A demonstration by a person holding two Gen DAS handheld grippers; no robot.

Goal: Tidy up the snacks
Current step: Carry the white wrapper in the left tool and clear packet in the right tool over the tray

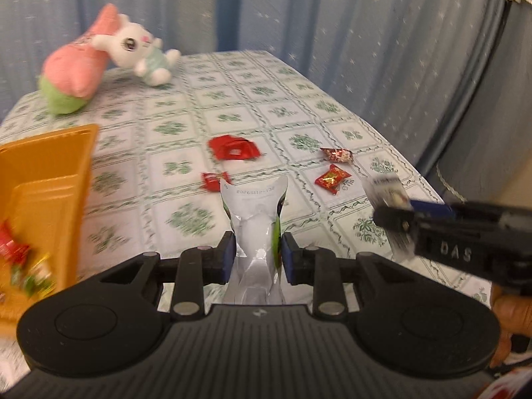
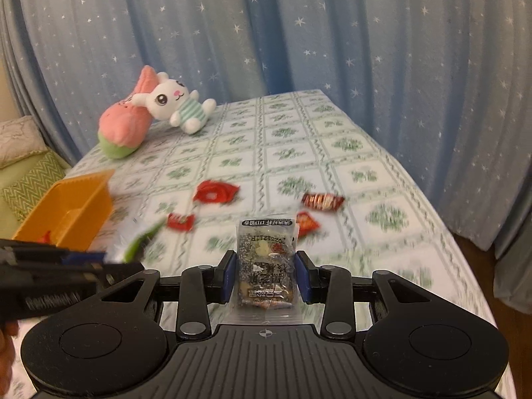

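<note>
- Grippers over a table (image 2: 365, 153) in green-patterned cloth, each closed on a snack.
- Left gripper (image 1: 256, 254) pinches a crumpled white-and-green foil packet (image 1: 254, 219).
- Right gripper (image 2: 266, 274) clamps a clear black-printed snack packet (image 2: 266, 259).
- Red sweet wrappers (image 2: 216, 193) lie mid-table; an orange plastic bin (image 1: 46, 179) stands left, sweets inside.

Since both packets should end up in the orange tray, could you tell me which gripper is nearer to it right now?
Left. The left gripper is right beside the orange tray; the right gripper is on the far side of the left one.
</note>
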